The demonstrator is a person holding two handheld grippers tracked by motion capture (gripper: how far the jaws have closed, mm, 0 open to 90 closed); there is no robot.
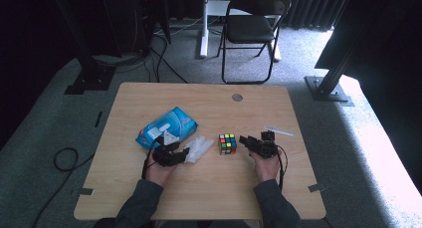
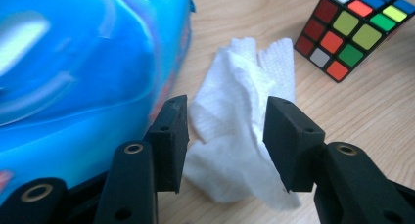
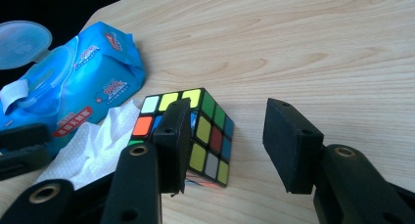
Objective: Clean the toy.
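- Left gripper (image 1: 180,149) touches the white wipe (image 1: 199,148), blue wipe pack (image 1: 166,126) at its 11 o'clock.
- Cube (image 1: 227,144) at the wipe's 3 o'clock; right gripper (image 1: 250,140) just beside it on the table (image 1: 209,188).

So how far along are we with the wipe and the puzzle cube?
Done: the wipes pack has its lid open and one white wipe lies out on the table. In hand: nothing gripped; the left gripper is open around the wipe, the right gripper open beside the cube. Left, probably: wiping the cube.
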